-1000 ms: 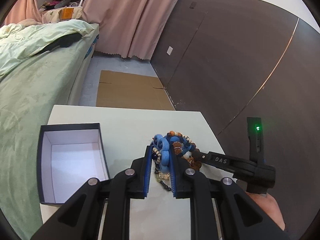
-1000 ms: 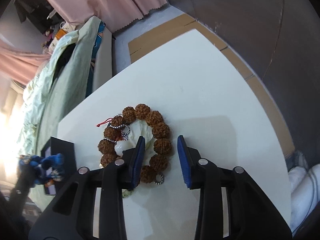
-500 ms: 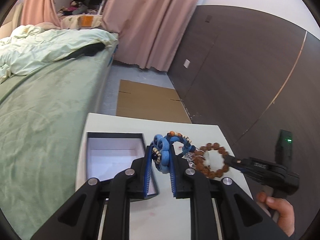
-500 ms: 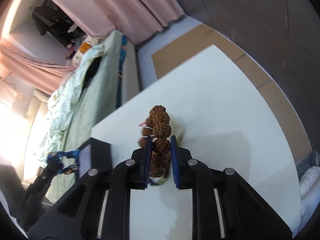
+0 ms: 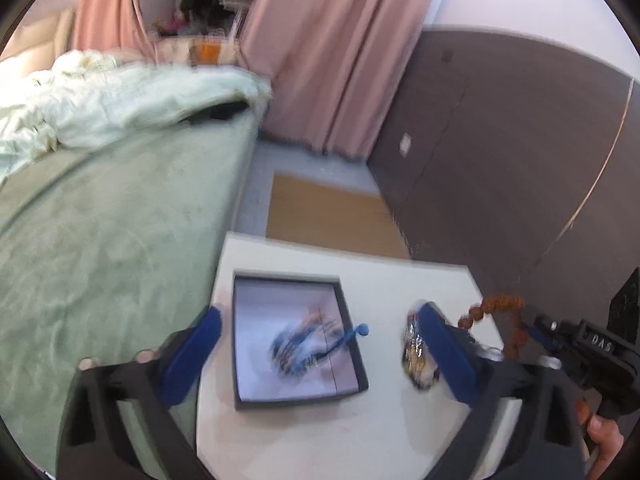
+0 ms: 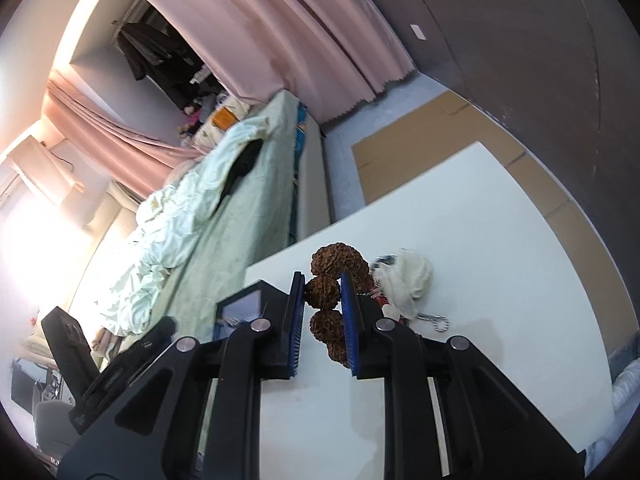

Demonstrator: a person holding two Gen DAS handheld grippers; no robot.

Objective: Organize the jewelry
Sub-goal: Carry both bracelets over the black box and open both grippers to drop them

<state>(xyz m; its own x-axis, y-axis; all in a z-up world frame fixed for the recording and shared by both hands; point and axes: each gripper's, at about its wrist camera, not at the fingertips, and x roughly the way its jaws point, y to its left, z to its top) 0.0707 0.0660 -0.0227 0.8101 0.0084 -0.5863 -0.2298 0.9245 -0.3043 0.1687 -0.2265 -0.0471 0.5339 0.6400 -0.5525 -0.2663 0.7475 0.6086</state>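
Note:
My left gripper [image 5: 318,326] is open above a dark box with a white inside [image 5: 244,320] on the white table [image 5: 400,432]. A blurred blue bead bracelet [image 5: 304,344] lies in the box, a blue end over its right rim. Another bead piece [image 5: 414,354] sits beside my right finger. My right gripper [image 6: 322,292] is shut on a bracelet of large brown rough beads [image 6: 336,264], held above the table; it also shows in the left wrist view [image 5: 496,308]. A cream pouch [image 6: 408,276] with a small chain lies just right of it.
A bed with green cover [image 5: 100,220] runs along the table's left edge. Cardboard [image 5: 328,216] lies on the floor beyond the table. A dark panelled wall [image 5: 500,152] and pink curtains [image 5: 340,60] stand behind. The box corner shows in the right wrist view [image 6: 244,304].
My left gripper opened and let the blue bracelet drop into the box. My right gripper lifted the brown bead bracelet higher and stays shut on it.

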